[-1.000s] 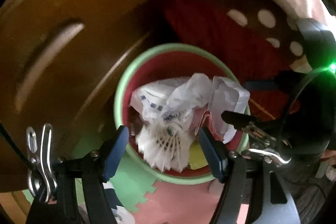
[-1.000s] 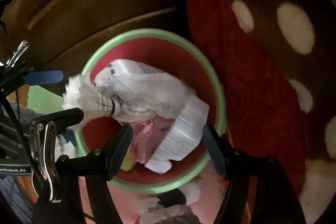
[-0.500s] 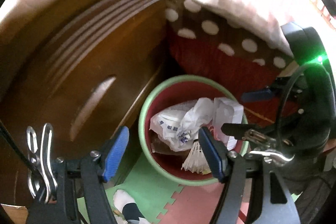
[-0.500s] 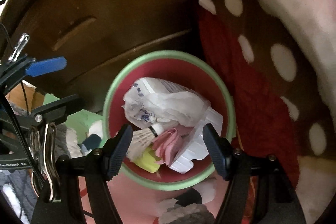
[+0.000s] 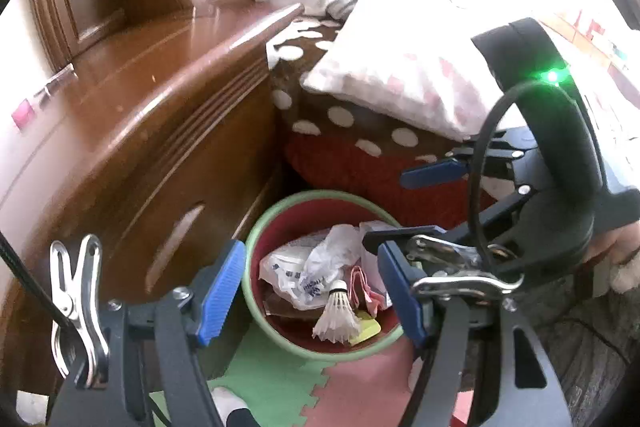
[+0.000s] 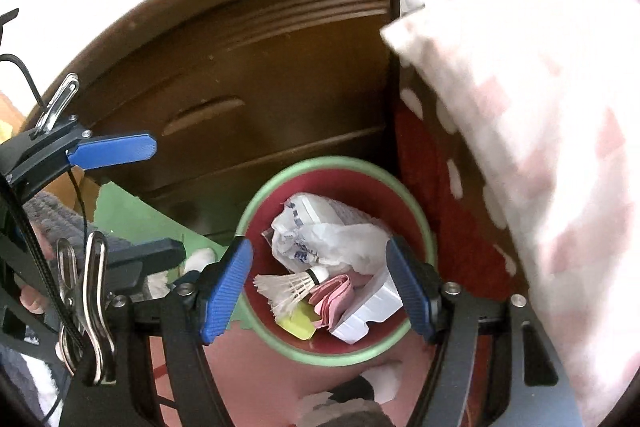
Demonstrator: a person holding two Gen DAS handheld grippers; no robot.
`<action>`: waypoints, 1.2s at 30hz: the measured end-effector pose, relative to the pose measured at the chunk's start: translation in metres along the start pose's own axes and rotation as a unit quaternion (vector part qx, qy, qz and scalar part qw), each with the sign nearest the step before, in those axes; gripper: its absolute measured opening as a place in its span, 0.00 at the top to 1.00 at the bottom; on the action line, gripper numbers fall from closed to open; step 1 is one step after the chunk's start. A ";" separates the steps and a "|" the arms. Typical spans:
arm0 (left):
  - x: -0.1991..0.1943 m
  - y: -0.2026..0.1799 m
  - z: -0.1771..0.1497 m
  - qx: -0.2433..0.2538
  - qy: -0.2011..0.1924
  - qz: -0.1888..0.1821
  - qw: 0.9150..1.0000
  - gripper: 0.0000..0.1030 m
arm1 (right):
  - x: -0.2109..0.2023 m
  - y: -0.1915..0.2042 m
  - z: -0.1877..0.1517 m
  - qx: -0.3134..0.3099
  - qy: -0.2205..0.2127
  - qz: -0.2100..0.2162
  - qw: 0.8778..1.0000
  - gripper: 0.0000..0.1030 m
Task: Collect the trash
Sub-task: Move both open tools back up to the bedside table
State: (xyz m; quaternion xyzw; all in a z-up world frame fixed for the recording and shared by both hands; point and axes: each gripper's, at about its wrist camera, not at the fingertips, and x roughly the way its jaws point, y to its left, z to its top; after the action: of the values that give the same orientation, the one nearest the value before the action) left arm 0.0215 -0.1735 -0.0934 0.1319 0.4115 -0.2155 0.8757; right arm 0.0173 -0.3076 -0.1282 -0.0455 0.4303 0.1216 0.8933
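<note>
Furniture first, since it takes up most of both views: a brown wooden cabinet [image 5: 132, 131] with a grooved edge and a drawer handle is seen on the left, and a bed is pushed up against it, covered with a brown polka-dot blanket [image 5: 352, 123] and a pale pink pillow [image 5: 404, 71]. Foam floor mats [image 5: 280, 379] in green and pink are laid underneath.

Wedged in the corner between cabinet and bed is the trash can [image 5: 280, 337], red inside with a light green rim, standing upright on the mats. It's pretty well filled: a crumpled white plastic bag [image 6: 320, 243] with blue print is piled toward the back, a white cardboard piece [image 6: 372, 311] is leaned at the right side, a folded pink wrapper [image 6: 332, 299] and a yellow scrap [image 6: 300, 321] are tucked lower down, and a white shuttlecock [image 6: 288, 287] is lying on top, so the trash is already in the can.

Both grippers are held above the can, tilted down at it. The left gripper [image 5: 312, 299] is spread open with nothing between the blue pads, and the right gripper [image 6: 320, 291] is released and empty too. A socked foot [image 6: 380, 379] is caught at the bottom edge.
</note>
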 end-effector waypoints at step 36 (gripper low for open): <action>-0.098 0.094 0.070 -0.148 -0.133 0.065 0.978 0.30 | -0.111 0.022 0.114 0.010 -0.269 0.144 0.952 0.31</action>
State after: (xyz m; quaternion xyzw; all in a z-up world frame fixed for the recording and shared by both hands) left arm 0.0584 -0.0937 0.0315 -0.0025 0.3093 -0.1107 0.9445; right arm 0.0317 -0.2849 0.0300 0.0605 0.1769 0.2529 0.9493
